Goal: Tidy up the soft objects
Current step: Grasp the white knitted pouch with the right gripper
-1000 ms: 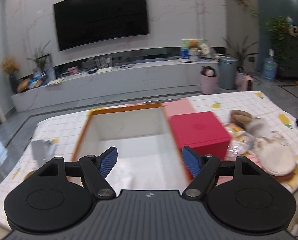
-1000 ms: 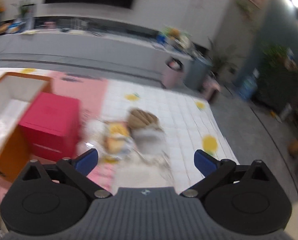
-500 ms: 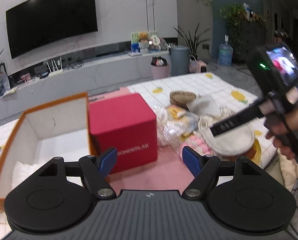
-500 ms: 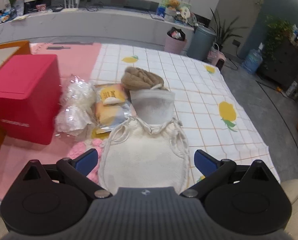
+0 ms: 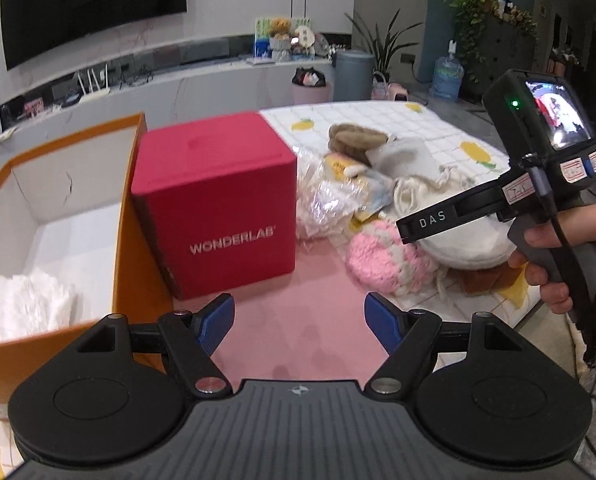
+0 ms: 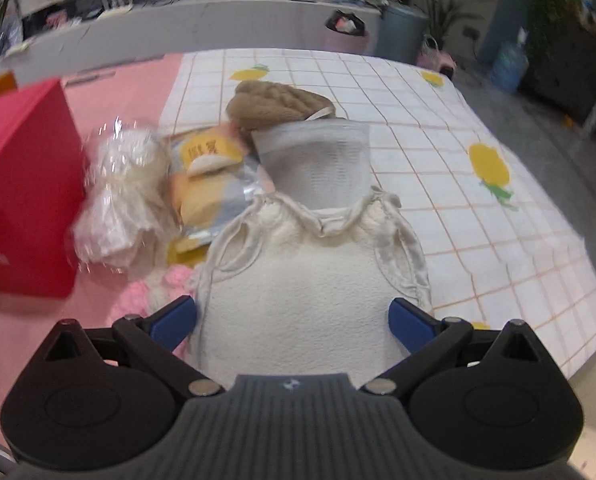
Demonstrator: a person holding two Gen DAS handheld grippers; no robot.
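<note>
I see the orange box as the biggest thing on the table, open-topped with white inner walls, and in its near corner lies a crumpled white wad; the rest of its floor is bare. Touching its right wall stands the closed red cube lettered WONDERLAB — nothing of its inside shows. To the right of the cube the soft things sit in a heap on the checked cloth: a cream drawstring bag nearest me, a grey mesh pouch lapping over its mouth, a brown knitted piece behind that, a crinkly clear packet of something white against the cube, a yellow snack packet beside it, and a pink-and-white fluffy piece at the bag's left edge. My right gripper hangs over the cream bag with its jaws spread wide, one on either side of the bag — whether they touch it I cannot tell. My left gripper hovers above bare pink mat, jaws spread with nothing between them.
</note>
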